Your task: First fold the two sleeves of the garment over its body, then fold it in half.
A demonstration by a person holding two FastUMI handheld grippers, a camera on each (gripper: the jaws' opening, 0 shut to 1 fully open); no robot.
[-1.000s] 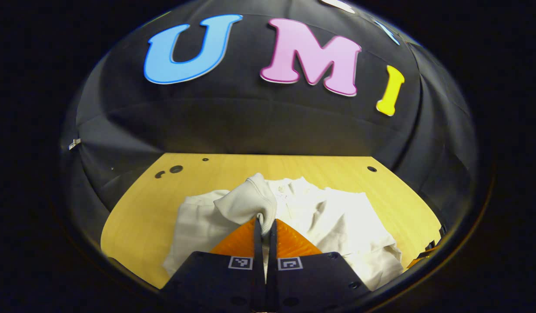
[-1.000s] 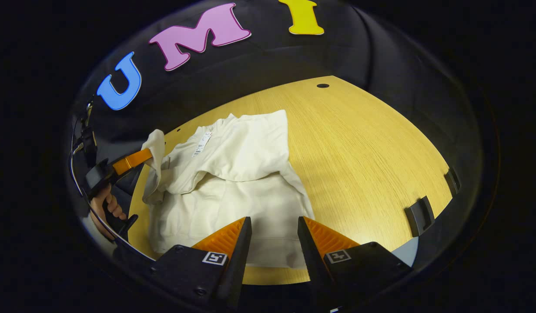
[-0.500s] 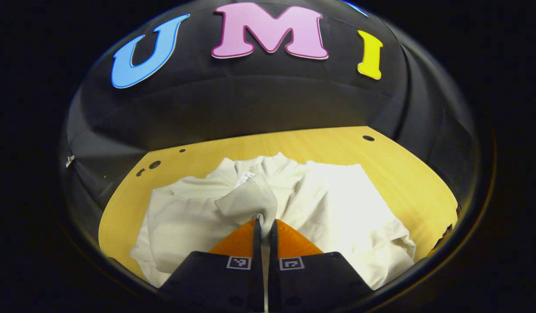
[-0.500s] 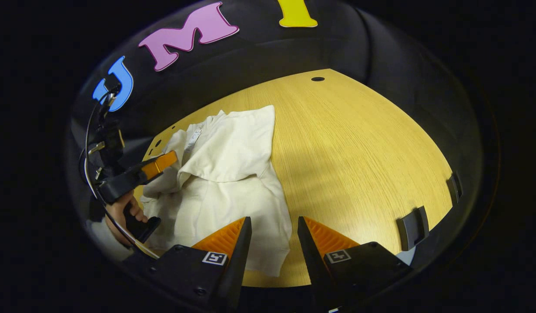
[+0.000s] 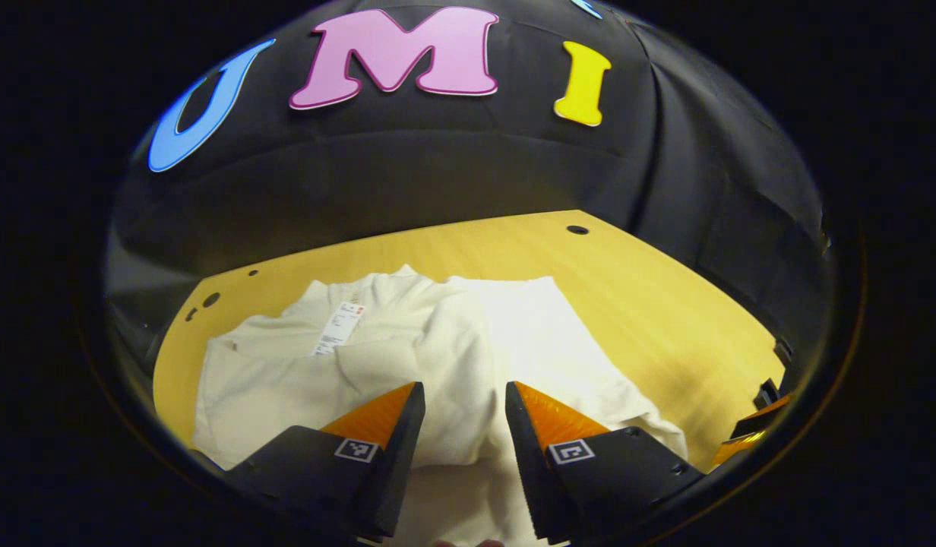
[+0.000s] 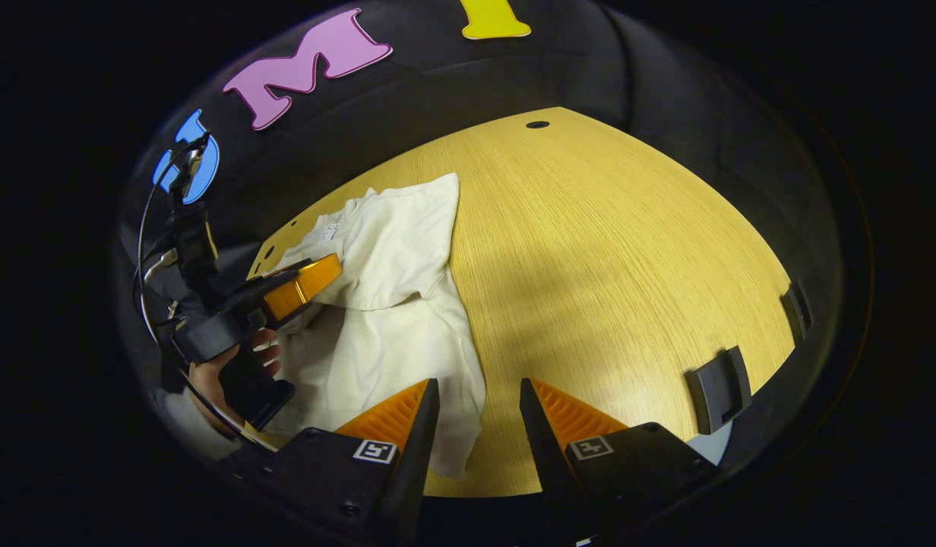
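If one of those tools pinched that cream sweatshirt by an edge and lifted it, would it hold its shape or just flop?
Probably flop: the cream sweatshirt lies in soft folds and rumpled edges on the wooden table. It looks thickish, so likely a bit heavy for cloth and would sag. Pushed, it would likely bunch rather than slide.

Soft cloth on smooth wood grain

The cream-white cloth garment point(image 5: 468, 357) lies matt and softly creased, a small white paper-like tag point(image 5: 337, 329) at its neck; the yellow wood-grain worktop point(image 6: 612, 251) looks smooth, with fine straight lines and a faint sheen. Dark matt plastic clips point(image 6: 717, 387) sit at its edge, and the left gripper point(image 6: 305, 279) shows a hard, plastic-looking body with ribbed faces.
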